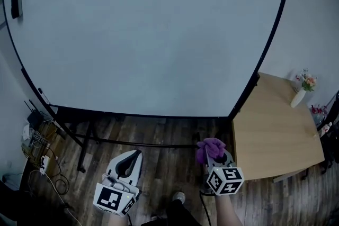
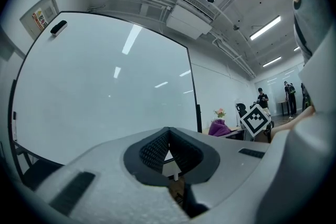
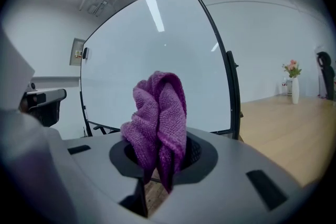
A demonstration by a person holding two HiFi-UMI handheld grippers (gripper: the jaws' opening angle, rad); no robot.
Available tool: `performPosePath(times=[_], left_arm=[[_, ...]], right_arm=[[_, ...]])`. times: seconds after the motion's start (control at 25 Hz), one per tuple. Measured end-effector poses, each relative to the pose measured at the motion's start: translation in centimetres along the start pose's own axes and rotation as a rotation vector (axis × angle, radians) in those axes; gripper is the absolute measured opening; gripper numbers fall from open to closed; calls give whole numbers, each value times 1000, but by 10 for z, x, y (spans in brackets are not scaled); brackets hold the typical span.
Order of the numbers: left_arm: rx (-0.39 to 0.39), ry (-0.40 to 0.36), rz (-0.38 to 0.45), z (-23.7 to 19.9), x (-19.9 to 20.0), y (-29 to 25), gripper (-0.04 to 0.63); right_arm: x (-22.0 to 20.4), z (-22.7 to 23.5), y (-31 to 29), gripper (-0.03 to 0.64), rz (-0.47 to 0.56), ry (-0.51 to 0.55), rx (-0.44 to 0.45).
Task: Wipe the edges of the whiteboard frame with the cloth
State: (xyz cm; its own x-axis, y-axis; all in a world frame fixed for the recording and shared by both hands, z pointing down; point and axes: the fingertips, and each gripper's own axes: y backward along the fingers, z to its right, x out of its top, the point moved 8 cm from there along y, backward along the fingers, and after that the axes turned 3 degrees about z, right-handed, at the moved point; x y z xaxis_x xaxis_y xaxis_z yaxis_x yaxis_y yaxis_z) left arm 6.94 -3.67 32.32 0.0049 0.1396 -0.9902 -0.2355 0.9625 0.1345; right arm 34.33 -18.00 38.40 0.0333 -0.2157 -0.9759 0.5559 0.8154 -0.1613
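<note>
I have the purple cloth (image 3: 157, 113) bunched and pinched tight between the jaws of my right gripper (image 1: 212, 154), low over the wooden floor (image 1: 159, 135) and apart from the whiteboard's black frame (image 1: 143, 113). My left gripper (image 2: 168, 148) is beside it, jaws closed together on nothing. A wooden desk (image 1: 275, 129) stands at the board's lower right corner.

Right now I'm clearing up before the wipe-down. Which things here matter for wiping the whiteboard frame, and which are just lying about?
For the job:
- purple cloth, clamped in the right gripper
- whiteboard frame

Just lying about:
- eraser on the board
- table
- vase of flowers
- cables on the floor
</note>
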Motion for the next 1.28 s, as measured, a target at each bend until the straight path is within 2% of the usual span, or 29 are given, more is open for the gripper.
performPosePath(times=[0.32, 0.76, 1.04, 1.28], left_arm=[[0, -21, 2, 16, 11, 46, 16], [17, -41, 7, 25, 25, 84, 16], [63, -36, 31, 33, 36, 91, 16], [97, -42, 39, 61, 43, 88, 16]], right_arm=[[4, -33, 49, 84, 51, 11, 33], [12, -74, 90, 85, 96, 90, 87], [26, -75, 104, 84, 133, 117, 127], [35, -62, 119, 84, 142, 132, 181]])
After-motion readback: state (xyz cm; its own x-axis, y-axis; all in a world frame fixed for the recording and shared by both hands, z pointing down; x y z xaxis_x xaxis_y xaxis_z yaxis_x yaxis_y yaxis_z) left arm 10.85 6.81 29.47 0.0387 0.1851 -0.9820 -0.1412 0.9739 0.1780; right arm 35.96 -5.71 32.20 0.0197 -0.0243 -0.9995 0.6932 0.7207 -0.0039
